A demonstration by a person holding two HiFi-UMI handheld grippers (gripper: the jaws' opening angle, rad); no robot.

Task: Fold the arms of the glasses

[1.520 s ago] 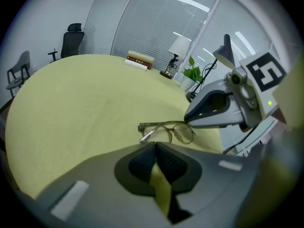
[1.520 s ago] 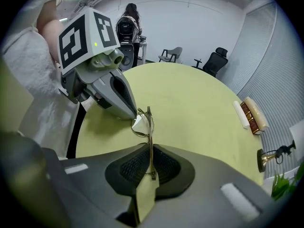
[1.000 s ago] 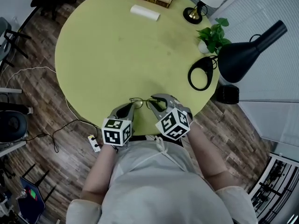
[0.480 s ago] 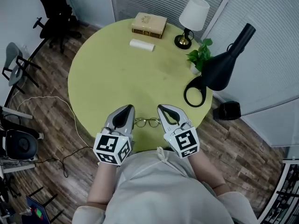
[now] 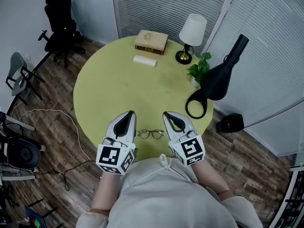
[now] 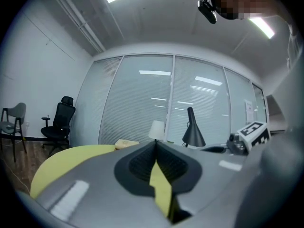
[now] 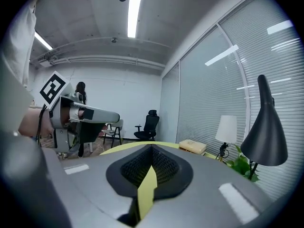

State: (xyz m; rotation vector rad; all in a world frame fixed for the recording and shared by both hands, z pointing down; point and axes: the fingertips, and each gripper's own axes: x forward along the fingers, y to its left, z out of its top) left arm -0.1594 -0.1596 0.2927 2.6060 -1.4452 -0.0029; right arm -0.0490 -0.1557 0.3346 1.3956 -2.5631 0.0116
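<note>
A pair of thin-rimmed glasses point(image 5: 150, 134) lies flat on the round yellow-green table point(image 5: 118, 89), near its front edge. The pair looks compact, with no arm sticking out. My left gripper point(image 5: 128, 113) is held above the table just left of the glasses, and my right gripper point(image 5: 167, 114) just right of them. Neither touches the glasses. In the left gripper view the left gripper point(image 6: 156, 142) is shut with nothing in it. The right gripper point(image 7: 152, 147) is shut and empty too. Both point level across the table, so the glasses are hidden in both gripper views.
At the table's far side lie a book point(image 5: 151, 42) and a small white case point(image 5: 145, 61). A white table lamp point(image 5: 191, 32), a potted plant point(image 5: 199, 69) and a black desk lamp point(image 5: 216, 82) stand at the right edge. An office chair point(image 5: 59, 27) stands far left.
Both grippers have lifted off the glasses, which stay on the table. The right gripper's jaws have closed. The grippers now point level instead of down.
</note>
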